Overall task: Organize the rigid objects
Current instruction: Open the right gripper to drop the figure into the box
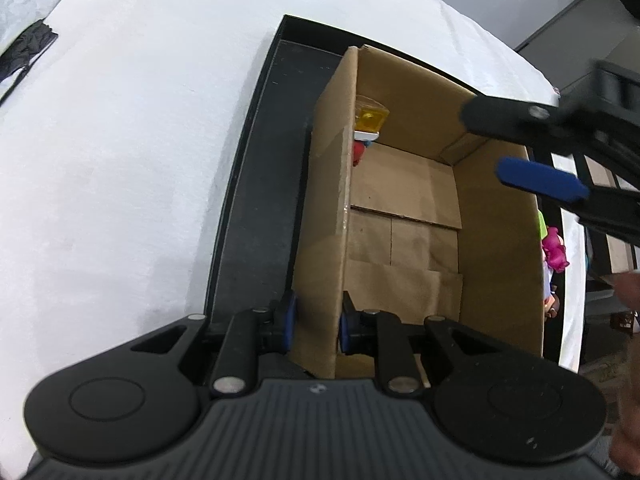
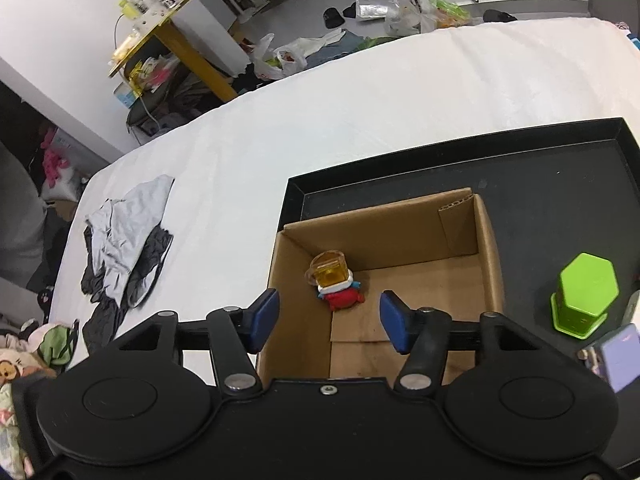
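Clamped on the cardboard box wall at lower centre, my left gripper steadies it, judging by its grip, while my right gripper hangs spread apart above the toy inside.

An open cardboard box stands upright; a red toy figure with a yellow block on its head lies inside, in one corner.

A white-covered table carries a black tray and, well apart from it, a crumpled grey-and-black garment.
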Tool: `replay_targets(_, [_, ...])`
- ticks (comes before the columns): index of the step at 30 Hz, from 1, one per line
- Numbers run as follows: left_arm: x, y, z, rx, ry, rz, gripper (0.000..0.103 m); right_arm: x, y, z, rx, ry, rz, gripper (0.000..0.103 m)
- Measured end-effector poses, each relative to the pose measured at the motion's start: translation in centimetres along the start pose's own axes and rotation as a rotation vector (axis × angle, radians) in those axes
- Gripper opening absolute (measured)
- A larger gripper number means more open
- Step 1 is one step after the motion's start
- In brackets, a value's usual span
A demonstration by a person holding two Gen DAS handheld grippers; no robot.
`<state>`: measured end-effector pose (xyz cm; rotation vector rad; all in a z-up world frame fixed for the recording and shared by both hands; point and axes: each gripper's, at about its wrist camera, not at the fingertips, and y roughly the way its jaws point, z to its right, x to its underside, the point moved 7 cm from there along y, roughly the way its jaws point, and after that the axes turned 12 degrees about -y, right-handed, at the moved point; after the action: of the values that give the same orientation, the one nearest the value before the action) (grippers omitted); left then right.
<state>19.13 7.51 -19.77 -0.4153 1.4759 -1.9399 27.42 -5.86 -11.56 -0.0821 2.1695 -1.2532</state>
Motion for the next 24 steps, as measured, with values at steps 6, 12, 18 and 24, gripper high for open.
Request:
replay_targets(6, [0.1,-0.6,-0.1,-0.032,-0.013,0.017,0.018,0.5,-1.7,0.0,-0.023,-0.014,0.000,0.064])
replay_targets(12, [-0.1,-0.6,0.1,-0.065,-0.028,0.027,0.017,1.1,-3.0,0.5,-0.032,-0.022,-0.012,0.068])
replay_targets(18, [-0.1,-0.4,0.8,-0.110,-0.018,0.040,0.017,2.0,-4.3,2.1,-0.021,-0.012,-0.020,0.074])
replay_targets(24, [-0.2,-0.3,1.1,-0.135,-0.021,0.042,0.016,3.1,-5.7,4.7,-0.001,0.004,-0.030,0.074])
